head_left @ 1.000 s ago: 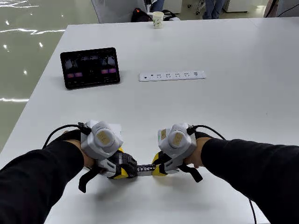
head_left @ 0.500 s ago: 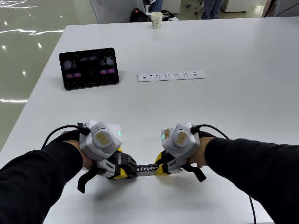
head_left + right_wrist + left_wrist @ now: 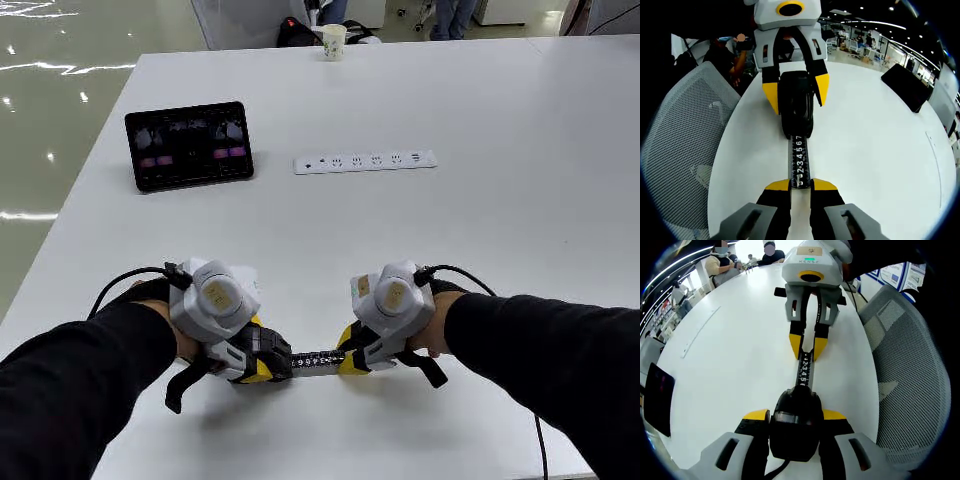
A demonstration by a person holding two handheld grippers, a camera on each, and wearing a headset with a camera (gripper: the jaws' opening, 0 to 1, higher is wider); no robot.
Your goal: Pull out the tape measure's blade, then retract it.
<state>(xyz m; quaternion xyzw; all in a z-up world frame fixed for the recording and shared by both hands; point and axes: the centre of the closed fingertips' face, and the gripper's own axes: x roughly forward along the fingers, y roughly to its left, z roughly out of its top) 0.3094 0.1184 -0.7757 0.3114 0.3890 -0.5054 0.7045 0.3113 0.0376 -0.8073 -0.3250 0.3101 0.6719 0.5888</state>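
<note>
Head view: left gripper [image 3: 262, 357] and right gripper [image 3: 350, 358] are both down low over the white table [image 3: 480, 120], close to its near edge, tips aimed at each other
Left jaws: clamped onto the tape measure case [image 3: 272, 350] from both sides, yellow pads [image 3: 756, 415] snug against it, so they're only as far apart as the case is wide
Right jaws: squeezed nearly together on the free end of the blade [image 3: 318, 358], with just the strip itself between the yellow tips [image 3: 777, 185]
Where the tape is: black case sits in the left gripper, right down at the table surface, can't tell if it's actually resting on it or just off it
Blade: a short stretch is out, running straight from the case mouth across to the right gripper, black with white digits
Left gripper view: case sits between the pads, blade heads away to the other gripper's tips, digits 1 to 5 readable
Right gripper view: digits 2 up to 7 readable along the strip where it meets the case
Far side of table: dark tablet [image 3: 189, 145] with its screen lit on the left, white power strip [image 3: 365, 161] lying flat to its right, paper cup [image 3: 334, 42] at the far edge, all well apart from the grippers
Also around: grey mesh chair [image 3: 910, 365] just off the table edge, black sleeves [image 3: 80, 390] on both arms
</note>
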